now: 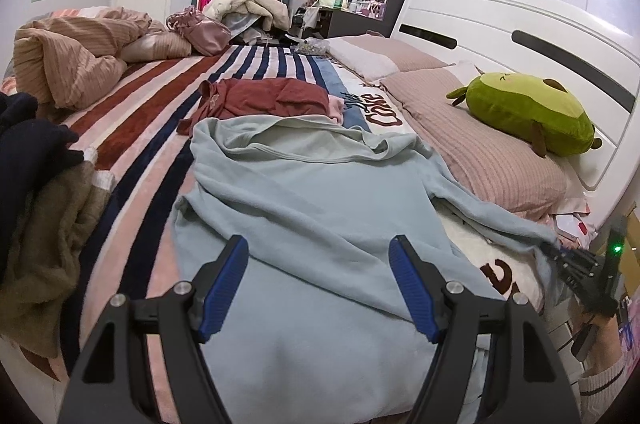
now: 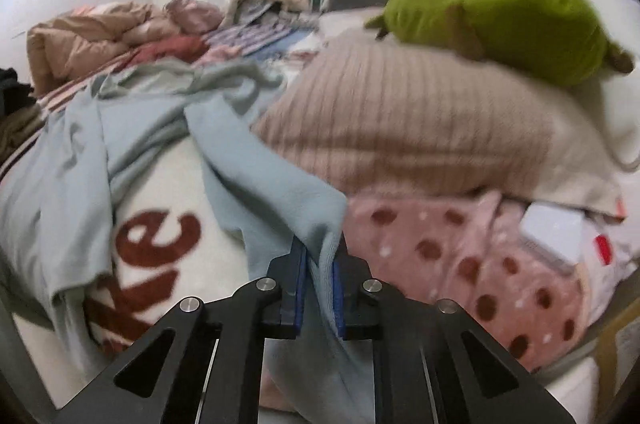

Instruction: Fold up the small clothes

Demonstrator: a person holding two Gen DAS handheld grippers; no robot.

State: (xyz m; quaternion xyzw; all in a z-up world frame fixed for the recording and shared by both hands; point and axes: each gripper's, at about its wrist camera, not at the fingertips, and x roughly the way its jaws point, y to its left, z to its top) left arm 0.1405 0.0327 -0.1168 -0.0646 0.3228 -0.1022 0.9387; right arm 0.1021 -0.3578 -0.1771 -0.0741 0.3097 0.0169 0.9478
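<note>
A light blue long-sleeved top (image 1: 312,207) lies spread on the striped blanket, its body toward me and its neck away. My left gripper (image 1: 320,252) is open and empty just above the top's lower body. The top's right sleeve (image 1: 500,216) stretches out to the right, where my right gripper (image 1: 560,256) holds its end. In the right wrist view the right gripper (image 2: 320,260) is shut on the light blue sleeve cuff (image 2: 280,191), next to the pillow.
A folded dark red garment (image 1: 264,99) lies beyond the top. Dark and olive clothes (image 1: 44,207) are piled at the left. Striped pillows (image 1: 480,143) with a green avocado plush (image 1: 528,111) lie along the white headboard. A pink dotted cloth (image 2: 460,256) lies right.
</note>
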